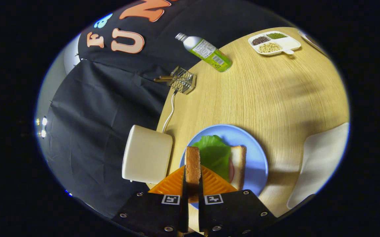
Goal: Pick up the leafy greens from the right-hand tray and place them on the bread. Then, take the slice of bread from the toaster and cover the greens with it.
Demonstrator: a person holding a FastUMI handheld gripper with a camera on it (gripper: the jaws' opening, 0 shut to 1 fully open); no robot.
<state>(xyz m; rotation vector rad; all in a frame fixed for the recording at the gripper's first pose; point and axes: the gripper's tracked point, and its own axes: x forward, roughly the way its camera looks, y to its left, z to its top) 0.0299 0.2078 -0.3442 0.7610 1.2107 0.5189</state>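
Observation:
My gripper is shut on a toasted slice of bread, held on edge between both fingers. Just beyond it lies a blue plate on the wooden table. On the plate rests a bread slice with a pink slice of meat and leafy greens spread on top. The held slice hangs over the near left part of the plate, beside the greens. A cream toaster stands to the left of the plate at the table's edge, with its white cord running away from it.
A wire rack and a green bottle lying on its side sit farther back. A white divided tray of beans stands at the far side. A white tray lies right of the plate. The table's edge runs left.

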